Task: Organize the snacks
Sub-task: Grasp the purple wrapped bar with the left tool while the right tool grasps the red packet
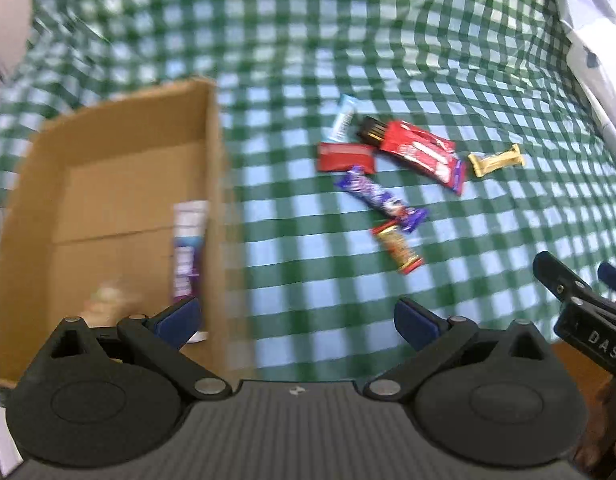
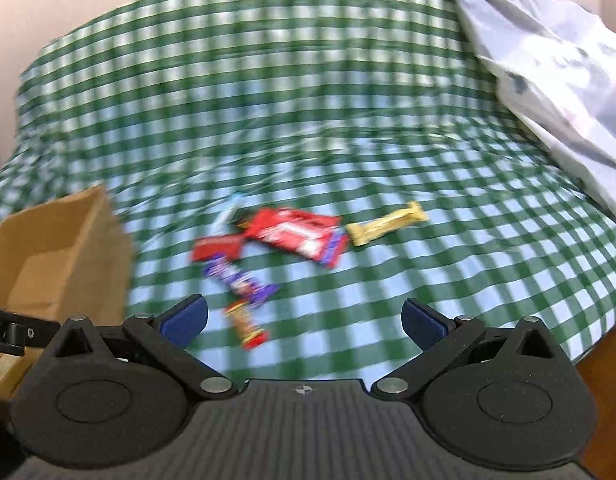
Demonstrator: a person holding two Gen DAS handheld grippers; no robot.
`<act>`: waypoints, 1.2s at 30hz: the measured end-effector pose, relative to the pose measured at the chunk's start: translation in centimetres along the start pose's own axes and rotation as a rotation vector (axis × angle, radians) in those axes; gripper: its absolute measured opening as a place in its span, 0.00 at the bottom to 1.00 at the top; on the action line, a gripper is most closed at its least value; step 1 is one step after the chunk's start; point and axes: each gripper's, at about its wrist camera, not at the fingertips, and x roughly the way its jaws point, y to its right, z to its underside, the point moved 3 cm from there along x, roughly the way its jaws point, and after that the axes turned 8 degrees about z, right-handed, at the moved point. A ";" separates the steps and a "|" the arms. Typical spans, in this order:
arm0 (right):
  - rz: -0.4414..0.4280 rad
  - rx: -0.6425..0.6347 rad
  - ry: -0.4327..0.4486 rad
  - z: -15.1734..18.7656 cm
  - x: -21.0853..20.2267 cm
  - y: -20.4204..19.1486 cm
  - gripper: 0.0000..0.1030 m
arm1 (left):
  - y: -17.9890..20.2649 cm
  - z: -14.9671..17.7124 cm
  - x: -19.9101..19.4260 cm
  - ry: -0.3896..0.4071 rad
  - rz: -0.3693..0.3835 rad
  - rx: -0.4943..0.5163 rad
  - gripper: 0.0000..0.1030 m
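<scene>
An open cardboard box [image 1: 120,184] stands at the left on the green checked cloth, with a purple and white bar [image 1: 186,248] and a blurred pale item [image 1: 108,304] inside. Loose snacks lie to its right: a big red pack [image 1: 423,154], a small red bar [image 1: 345,157], a purple bar [image 1: 381,196], a red and gold bar [image 1: 399,250], a light blue bar [image 1: 341,120] and a gold bar [image 1: 495,160]. My left gripper [image 1: 296,322] is open and empty beside the box's right wall. My right gripper [image 2: 304,322] is open and empty, near the red and gold bar [image 2: 246,324].
A crumpled white plastic bag [image 2: 547,80] lies at the right on the cloth. The cloth's edge [image 2: 599,344] drops off at the right with brown wood beyond. The box's corner [image 2: 68,248] shows in the right wrist view. The other gripper's body [image 1: 587,320] shows at the right.
</scene>
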 end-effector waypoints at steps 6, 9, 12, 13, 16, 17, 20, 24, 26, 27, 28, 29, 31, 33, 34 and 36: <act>-0.021 -0.022 0.012 -3.5 7.7 2.7 0.99 | 3.5 -5.0 8.4 -0.074 0.005 -0.031 1.00; -0.034 -0.102 0.006 -4.7 12.7 2.5 0.99 | 4.2 -7.1 12.8 -0.125 0.005 -0.061 1.00; -0.064 -0.210 -0.025 -5.5 17.9 1.6 0.99 | 3.8 -8.8 16.7 -0.209 0.024 -0.161 1.00; -0.080 -0.247 -0.038 -5.5 19.5 1.2 0.99 | 3.4 -9.0 17.6 -0.223 0.025 -0.199 1.00; -0.126 -0.346 -0.073 -5.4 23.5 -0.4 0.99 | 2.6 -9.9 19.6 -0.257 0.076 -0.309 1.00; -0.149 -0.376 -0.079 -5.2 24.4 -1.1 0.99 | 2.4 -10.2 20.2 -0.261 0.093 -0.337 1.00; -0.183 -0.479 -0.045 -4.7 26.1 -2.9 0.99 | 2.2 -10.7 21.6 -0.266 0.099 -0.381 1.00; -0.249 -0.580 -0.031 -3.8 27.6 -4.4 0.80 | 2.3 -10.7 23.0 -0.279 0.122 -0.426 0.57; -0.294 -0.531 -0.049 -3.8 27.5 -4.1 0.60 | 2.4 -10.7 22.5 -0.248 0.110 -0.384 0.17; -0.293 -0.515 -0.048 -3.6 27.0 -3.8 0.51 | 2.4 -10.6 22.1 -0.242 0.124 -0.351 0.15; -0.287 -0.515 -0.043 -3.3 26.4 -3.4 0.46 | 2.3 -10.4 21.8 -0.237 0.127 -0.345 0.15; -0.281 -0.515 -0.032 -2.9 25.7 -3.0 0.45 | 2.2 -10.3 21.3 -0.227 0.129 -0.337 0.15; -0.265 -0.493 -0.026 -2.2 24.5 -2.1 0.37 | 1.8 -10.1 19.8 -0.193 0.128 -0.308 0.14; -0.239 -0.441 -0.025 -1.9 23.1 -1.0 0.11 | 1.5 -9.8 18.1 -0.168 0.137 -0.285 0.14; -0.235 -0.397 -0.030 -1.8 22.5 -0.4 0.09 | 1.4 -9.6 17.2 -0.154 0.139 -0.271 0.14; -0.245 -0.286 -0.044 -2.1 21.7 0.7 0.08 | 1.1 -9.3 15.6 -0.125 0.140 -0.248 0.14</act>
